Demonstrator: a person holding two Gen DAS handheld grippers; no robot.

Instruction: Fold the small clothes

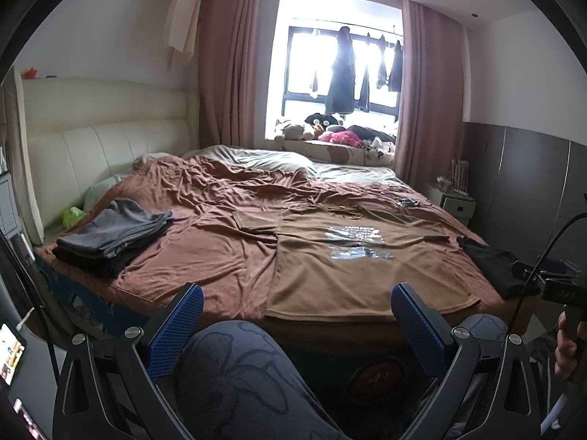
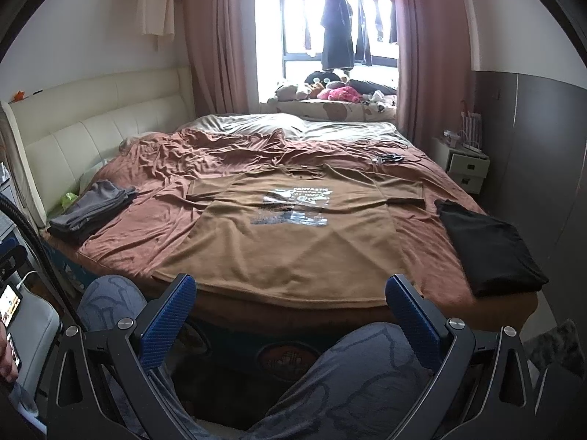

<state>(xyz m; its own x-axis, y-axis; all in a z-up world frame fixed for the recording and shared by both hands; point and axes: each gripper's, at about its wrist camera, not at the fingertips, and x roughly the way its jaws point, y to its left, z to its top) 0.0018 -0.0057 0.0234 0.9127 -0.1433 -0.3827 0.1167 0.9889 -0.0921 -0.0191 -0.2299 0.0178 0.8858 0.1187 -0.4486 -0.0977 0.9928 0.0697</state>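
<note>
A brown T-shirt [image 1: 352, 256] [image 2: 293, 234] with a printed chest graphic lies spread flat, front up, on the bed, its hem at the near edge and sleeves out. My left gripper [image 1: 297, 297] hangs open above the person's knee, short of the bed's near edge and left of the shirt's hem. My right gripper [image 2: 290, 289] is open too, held just before the hem's middle. Neither touches cloth. A stack of folded grey clothes [image 1: 113, 234] [image 2: 91, 209] sits at the bed's left. A folded black garment [image 2: 488, 249] [image 1: 491, 260] lies at the right edge.
The bed [image 2: 165, 198] has a rumpled rust-brown sheet and a cream headboard [image 1: 99, 135]. Cables and small items [image 2: 389, 157] lie on the far right of the bed. A white nightstand [image 2: 466, 165] stands at the right; a lit phone [image 1: 11, 352] sits low at the left. The person's patterned trouser legs [image 2: 348, 385] fill the foreground.
</note>
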